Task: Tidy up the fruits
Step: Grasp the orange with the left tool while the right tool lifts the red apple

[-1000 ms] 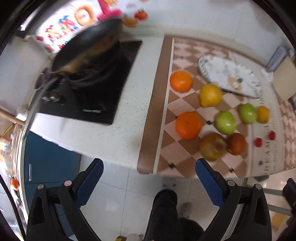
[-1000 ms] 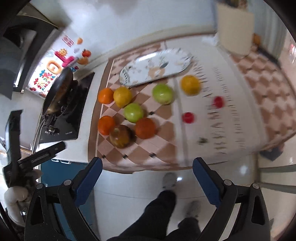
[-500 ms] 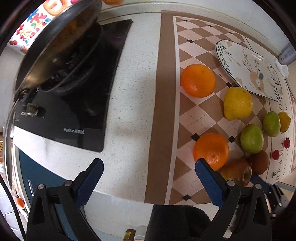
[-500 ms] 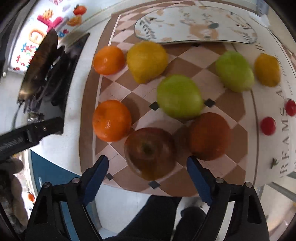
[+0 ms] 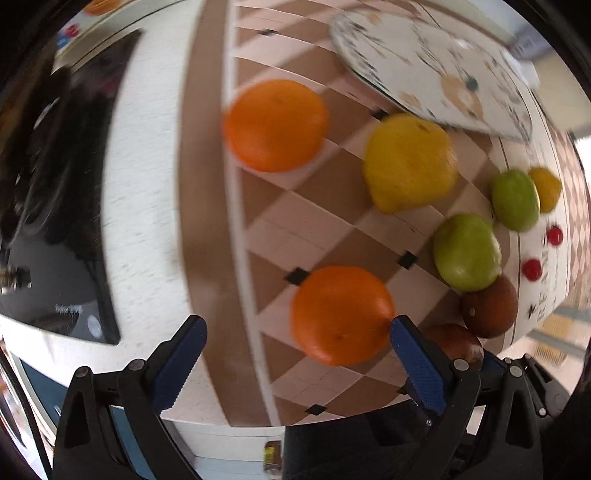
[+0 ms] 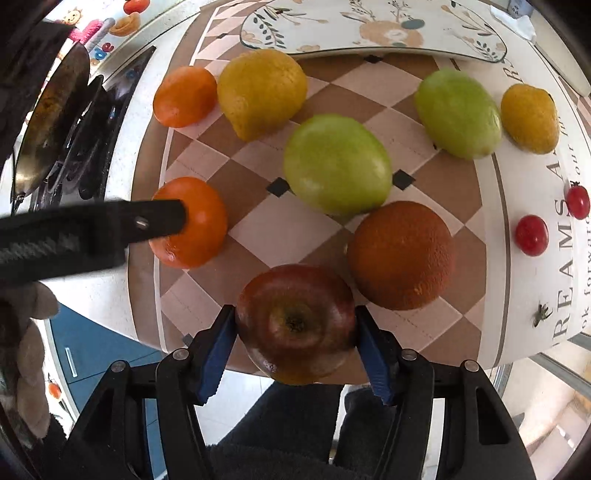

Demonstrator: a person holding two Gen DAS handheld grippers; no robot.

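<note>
Right tool closing on the red apple, left tool wide over an orange

The right tool narrows its jaws around the red apple at the surface's near edge, pads at its flanks; squeeze evenly at the widest part, then lift straight up, clear of the brown fruit. The left tool hangs open, empty, astride the near orange.

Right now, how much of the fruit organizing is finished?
Nothing looks sorted: the plate is bare. In hand: right gripper, its jaws closing around the red apple; left gripper open over the near orange. Left: both, plus every other fruit on the mat.
</note>
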